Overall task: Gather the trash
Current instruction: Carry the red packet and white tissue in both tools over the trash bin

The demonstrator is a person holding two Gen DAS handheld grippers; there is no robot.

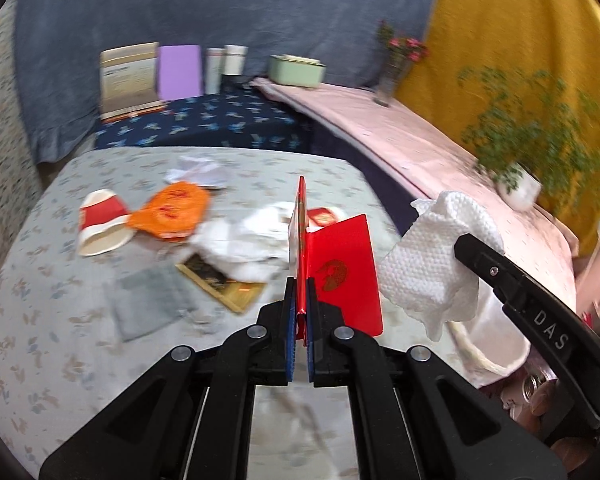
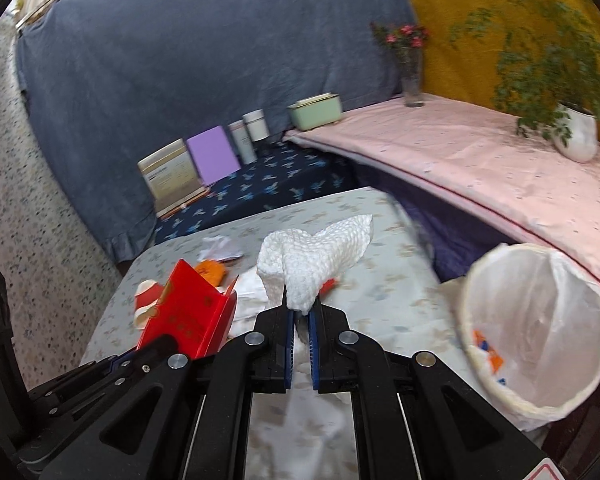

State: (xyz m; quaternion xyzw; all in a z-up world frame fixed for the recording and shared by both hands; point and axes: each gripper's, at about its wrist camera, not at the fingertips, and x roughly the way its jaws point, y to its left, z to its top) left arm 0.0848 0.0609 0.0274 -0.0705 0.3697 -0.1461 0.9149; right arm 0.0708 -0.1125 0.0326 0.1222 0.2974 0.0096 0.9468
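Note:
My left gripper (image 1: 300, 292) is shut on a flattened red carton (image 1: 346, 272) and holds it above the table; the carton also shows in the right wrist view (image 2: 184, 312). My right gripper (image 2: 300, 308) is shut on a white paper towel (image 2: 312, 256), also seen at the right of the left wrist view (image 1: 428, 264). A bin lined with a white bag (image 2: 540, 328) stands right of the table, tilted toward me. On the table lie a red-and-white paper cup (image 1: 100, 226), an orange wrapper (image 1: 172, 210), crumpled white tissues (image 1: 248, 240) and a dark-and-gold packet (image 1: 220, 280).
The table has a pale floral cloth (image 1: 60, 340). Behind it a dark blue surface holds boxes (image 1: 130, 76) and tins (image 1: 234, 60). A pink-covered ledge (image 2: 460, 160) carries a green box (image 2: 316, 110), a flower vase (image 2: 412, 76) and a potted plant (image 2: 576, 128).

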